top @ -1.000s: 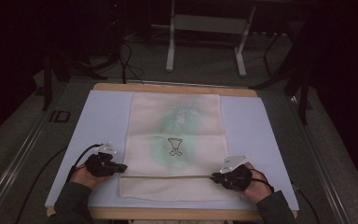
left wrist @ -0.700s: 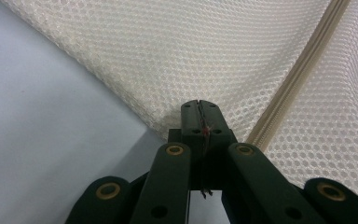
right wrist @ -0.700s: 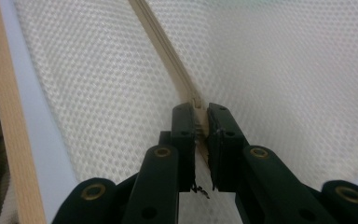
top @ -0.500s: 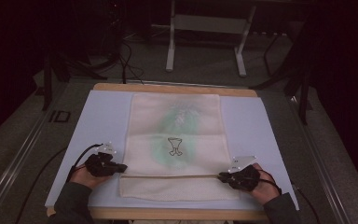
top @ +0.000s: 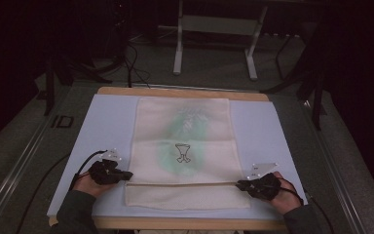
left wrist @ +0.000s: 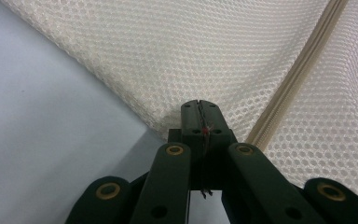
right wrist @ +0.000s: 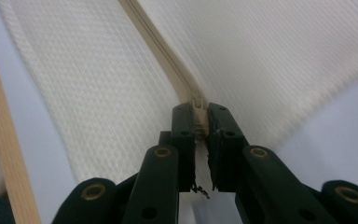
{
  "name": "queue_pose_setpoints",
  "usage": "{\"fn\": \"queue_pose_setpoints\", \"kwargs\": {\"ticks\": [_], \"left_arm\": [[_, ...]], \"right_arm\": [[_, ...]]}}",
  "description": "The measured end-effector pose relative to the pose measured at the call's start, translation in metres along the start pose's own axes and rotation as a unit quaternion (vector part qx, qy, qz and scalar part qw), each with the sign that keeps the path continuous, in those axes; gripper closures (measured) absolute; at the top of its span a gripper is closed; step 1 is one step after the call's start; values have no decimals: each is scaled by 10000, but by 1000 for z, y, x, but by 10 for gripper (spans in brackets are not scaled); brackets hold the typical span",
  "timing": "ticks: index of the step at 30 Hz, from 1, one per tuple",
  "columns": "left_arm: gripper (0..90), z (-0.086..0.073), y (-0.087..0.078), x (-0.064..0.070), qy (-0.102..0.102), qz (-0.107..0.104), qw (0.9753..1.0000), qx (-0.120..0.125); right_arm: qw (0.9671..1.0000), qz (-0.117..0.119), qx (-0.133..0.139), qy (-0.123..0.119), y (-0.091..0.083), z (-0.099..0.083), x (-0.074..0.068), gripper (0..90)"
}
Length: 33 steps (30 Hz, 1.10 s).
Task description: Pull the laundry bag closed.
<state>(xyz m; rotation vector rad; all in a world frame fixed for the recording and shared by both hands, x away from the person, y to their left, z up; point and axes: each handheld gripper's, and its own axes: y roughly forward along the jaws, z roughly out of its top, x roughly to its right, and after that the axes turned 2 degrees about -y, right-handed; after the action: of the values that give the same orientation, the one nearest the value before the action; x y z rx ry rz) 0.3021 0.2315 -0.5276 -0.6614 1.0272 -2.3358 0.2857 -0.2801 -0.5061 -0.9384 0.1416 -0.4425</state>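
Cream mesh laundry bag (top: 182, 151) flat on pale blue mat (top: 112, 122), green item with dark emblem (top: 183, 152) visible through mesh. Zipper (top: 180, 184) across near end of bag. Left gripper (top: 122, 174) at left edge of bag, jaws clamped on mesh corner (left wrist: 182, 112). Right gripper (top: 241, 184) at right end of zipper, jaws pinched on zipper slider (right wrist: 198, 105). Wooden table edge (top: 185, 91) beyond mat.

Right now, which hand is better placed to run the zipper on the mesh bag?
Right. The right tongs are clamped on the zipper pull, so they can likely slide it. The left tongs pinch the mesh bag edge, anchoring it.
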Motion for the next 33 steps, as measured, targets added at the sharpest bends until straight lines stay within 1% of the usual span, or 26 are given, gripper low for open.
{"fn": "queue_pose_setpoints", "kwargs": {"ticks": [2,4,8,10,14,18,21,23,26,29,31,33], "left_arm": [[900,0,0,0,0,1,10000,-1],[900,0,0,0,3,9,10000,-2],[900,0,0,1,15,27,10000,-3],[899,0,0,0,3,11,10000,12],[899,0,0,0,11,15,10000,30],[898,0,0,2,10,63,10000,18],[891,0,0,2,30,49,10000,26],[876,0,0,3,29,21,10000,39],[860,0,-1,3,40,13,10000,27],[845,1,-2,4,42,30,10000,49],[843,1,-2,4,42,30,10000,49],[836,1,-5,4,64,100,9999,109]], "right_arm": [[10000,-6,15,84,-4,-6,2,823],[9999,42,91,124,-6,-10,2,823],[9999,55,56,94,-6,-10,2,823],[9999,70,76,128,-6,-10,2,822],[9998,135,37,118,-5,-11,-1,822],[9998,128,2,118,-4,-11,-3,821],[9998,131,50,166,-3,-11,-2,815],[9997,147,67,184,-1,-11,-2,805],[9995,122,96,259,1,-11,-1,756],[9992,164,204,313,1,-10,0,710],[9990,177,249,320,1,-10,0,710],[9986,173,357,354,2,-9,-1,677]]}}
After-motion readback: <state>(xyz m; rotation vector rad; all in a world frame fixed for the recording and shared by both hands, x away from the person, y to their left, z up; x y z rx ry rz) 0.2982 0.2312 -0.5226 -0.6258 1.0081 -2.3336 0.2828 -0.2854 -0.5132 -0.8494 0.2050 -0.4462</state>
